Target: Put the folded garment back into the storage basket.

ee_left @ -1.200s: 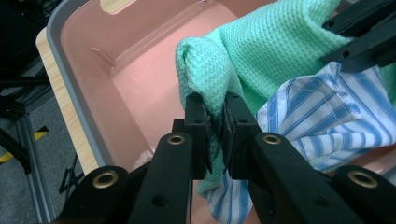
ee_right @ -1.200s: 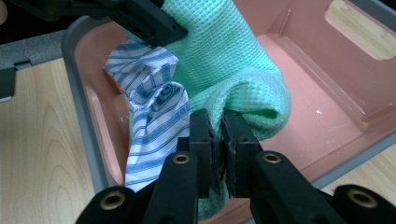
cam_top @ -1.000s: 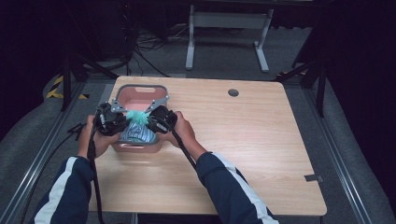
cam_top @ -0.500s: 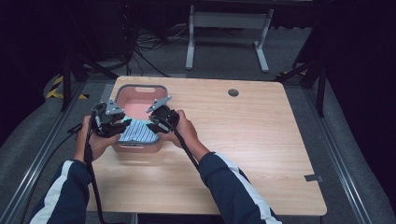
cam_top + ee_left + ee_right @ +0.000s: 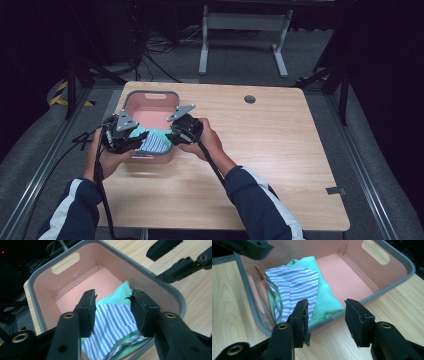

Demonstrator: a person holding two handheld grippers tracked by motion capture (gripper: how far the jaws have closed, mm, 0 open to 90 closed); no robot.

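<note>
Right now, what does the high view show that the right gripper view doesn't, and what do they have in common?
High view alone: the person's forearms in dark sleeves with white stripes, both hands, the left gripper and right gripper held at the near end of the bin, the round hole in the table, and the metal stand on the floor beyond.

Right gripper view alone: its own black jaws standing apart with nothing between them, and the bin's handle slot up close.

Both: the pink bin with grey rim, the folded striped and green cloth inside it, and the wooden table.
</note>
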